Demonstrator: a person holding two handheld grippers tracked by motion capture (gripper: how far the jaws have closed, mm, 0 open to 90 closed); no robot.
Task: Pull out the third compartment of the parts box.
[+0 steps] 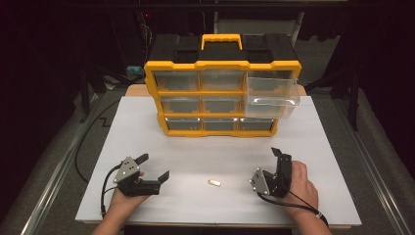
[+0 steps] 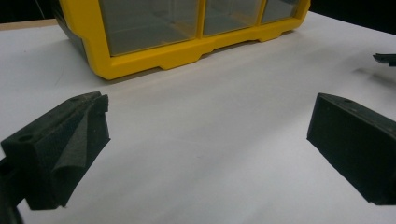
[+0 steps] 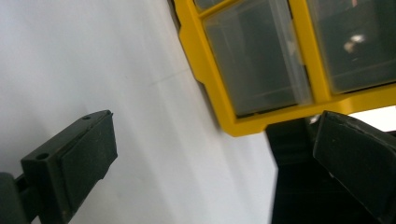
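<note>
A yellow and black drawer cabinet [image 1: 222, 93] with clear drawers stands at the back of the white table. Its top right drawer [image 1: 271, 93] is pulled out. A small pale piece [image 1: 214, 182] lies on the table between my two grippers. My left gripper [image 1: 155, 166] rests at the front left, open with nothing between its jaws. In the left gripper view it [image 2: 210, 121] faces the cabinet's bottom row [image 2: 163, 51]. My right gripper [image 1: 281, 155] is at the front right, rolled on its side and open. The right gripper view shows it [image 3: 217, 135] empty, with the cabinet [image 3: 210, 79] tilted.
The white table top [image 1: 313, 147] ends in edges at left, right and front. Bare table lies between the cabinet and both hands. Dark floor and rails surround the table. The other gripper's tip [image 2: 385, 58] shows at the right edge of the left gripper view.
</note>
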